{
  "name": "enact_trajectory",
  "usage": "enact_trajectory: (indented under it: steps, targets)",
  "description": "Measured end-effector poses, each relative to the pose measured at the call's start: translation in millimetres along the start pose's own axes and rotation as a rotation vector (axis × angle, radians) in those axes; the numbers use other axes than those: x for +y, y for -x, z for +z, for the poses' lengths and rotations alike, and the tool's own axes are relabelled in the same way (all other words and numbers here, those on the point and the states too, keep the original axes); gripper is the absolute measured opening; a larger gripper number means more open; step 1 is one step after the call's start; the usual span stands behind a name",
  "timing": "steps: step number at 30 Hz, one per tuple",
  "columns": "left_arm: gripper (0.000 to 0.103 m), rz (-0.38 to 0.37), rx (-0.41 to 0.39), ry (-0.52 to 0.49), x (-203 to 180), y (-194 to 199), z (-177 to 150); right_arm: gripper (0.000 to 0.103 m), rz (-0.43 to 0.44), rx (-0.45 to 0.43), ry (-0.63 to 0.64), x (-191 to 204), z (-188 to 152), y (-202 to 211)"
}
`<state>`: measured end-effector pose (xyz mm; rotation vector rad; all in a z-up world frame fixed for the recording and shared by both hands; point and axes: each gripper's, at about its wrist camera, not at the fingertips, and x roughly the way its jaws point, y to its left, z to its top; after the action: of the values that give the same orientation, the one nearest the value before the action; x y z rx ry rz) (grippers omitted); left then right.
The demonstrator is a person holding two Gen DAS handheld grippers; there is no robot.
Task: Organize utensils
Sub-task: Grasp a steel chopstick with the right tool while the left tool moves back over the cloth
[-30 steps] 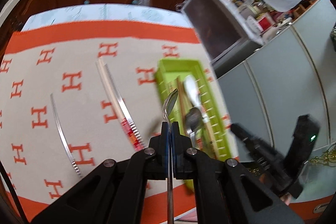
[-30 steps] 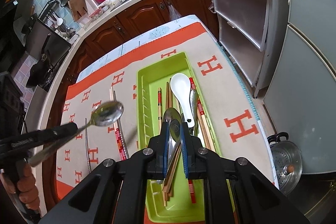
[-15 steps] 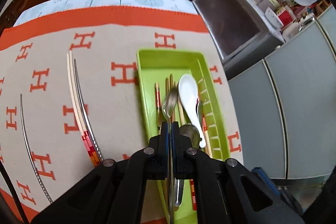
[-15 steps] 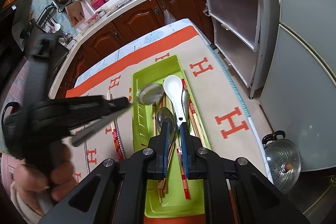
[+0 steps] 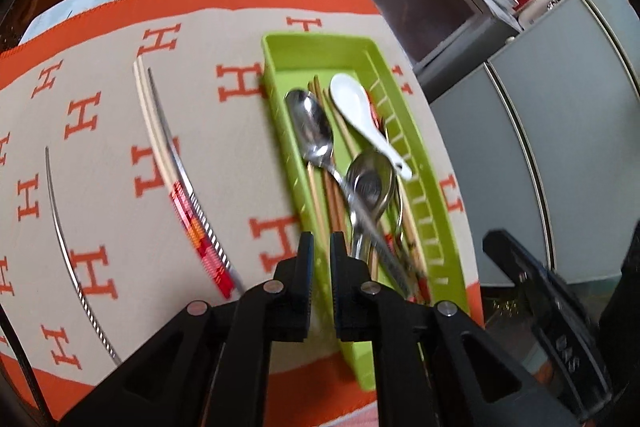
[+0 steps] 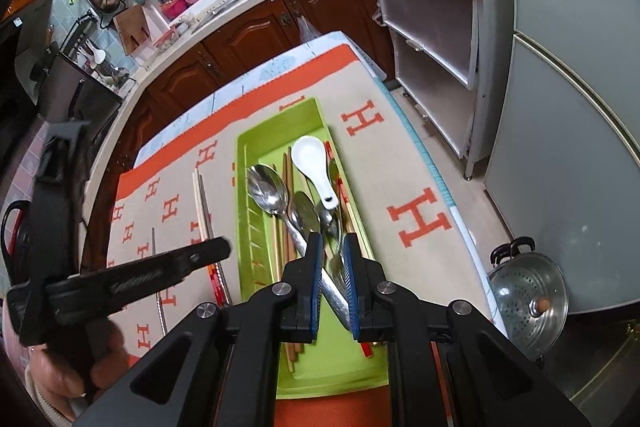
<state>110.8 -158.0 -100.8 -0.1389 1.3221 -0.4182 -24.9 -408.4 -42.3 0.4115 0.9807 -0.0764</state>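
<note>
While the left hand-held gripper point(image 5: 319, 254) stood with its fingers a narrow gap apart and nothing between them, it hovered over the near left edge of the green tray point(image 5: 448, 259). The right hand-held gripper point(image 6: 333, 255) was also only narrowly parted and gripped nothing; the handle of a steel spoon point(image 6: 267, 190) lay in the tray below and showed through the gap, but I cannot tell if the blue pads point(image 6: 315, 263) touched it.

Inside the tray the steel spoon point(image 5: 311, 130) lay along the left side with its bowl toward the far end. A second steel spoon point(image 5: 370, 183) lay just beside it on the right, nearer to the grippers, and their handles crossed. Wooden chopsticks point(image 5: 318, 203) lay under the spoons. A white ceramic spoon point(image 5: 362, 115) rested farther, beside the right wall.

Left of the tray, on the orange-and-beige cloth point(image 5: 224, 155) over the worktop, a pair of cream chopsticks point(image 5: 158, 135) lay touching one metal chopstick point(image 5: 188, 183). Another metal chopstick point(image 5: 64, 235) lay well apart, more to the left. Beyond the cloth stood brown cabinets point(image 6: 248, 35).
</note>
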Motion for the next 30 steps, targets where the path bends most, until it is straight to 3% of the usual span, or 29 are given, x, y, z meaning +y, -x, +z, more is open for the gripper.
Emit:
enact_trajectory:
  steps: [6,10,14,20,23,30]
  targets:
    - [0.020,0.033,-0.023,-0.033,15.1,15.3,-25.1,0.011,-0.010,0.029,0.010,2.5,-8.3,-8.9]
    - [0.046,0.066,-0.062,-0.034,34.2,27.0,-36.1,0.011,-0.001,0.053,0.028,12.0,-12.5,-16.5]
    - [0.065,0.157,-0.135,-0.015,64.4,45.3,-45.8,0.011,0.013,0.072,0.057,26.7,-14.2,-24.4]
    - [0.086,0.265,-0.222,0.060,116.6,69.3,-52.2,0.012,0.049,0.111,0.128,65.3,-13.0,-37.8]
    - [0.091,0.282,-0.225,0.090,138.8,72.0,-54.2,0.020,0.062,0.113,0.184,93.9,-11.2,-43.1]
    - [0.091,0.195,-0.184,0.215,181.7,55.0,-55.4,0.021,0.125,0.139,0.285,154.0,3.2,-58.1]
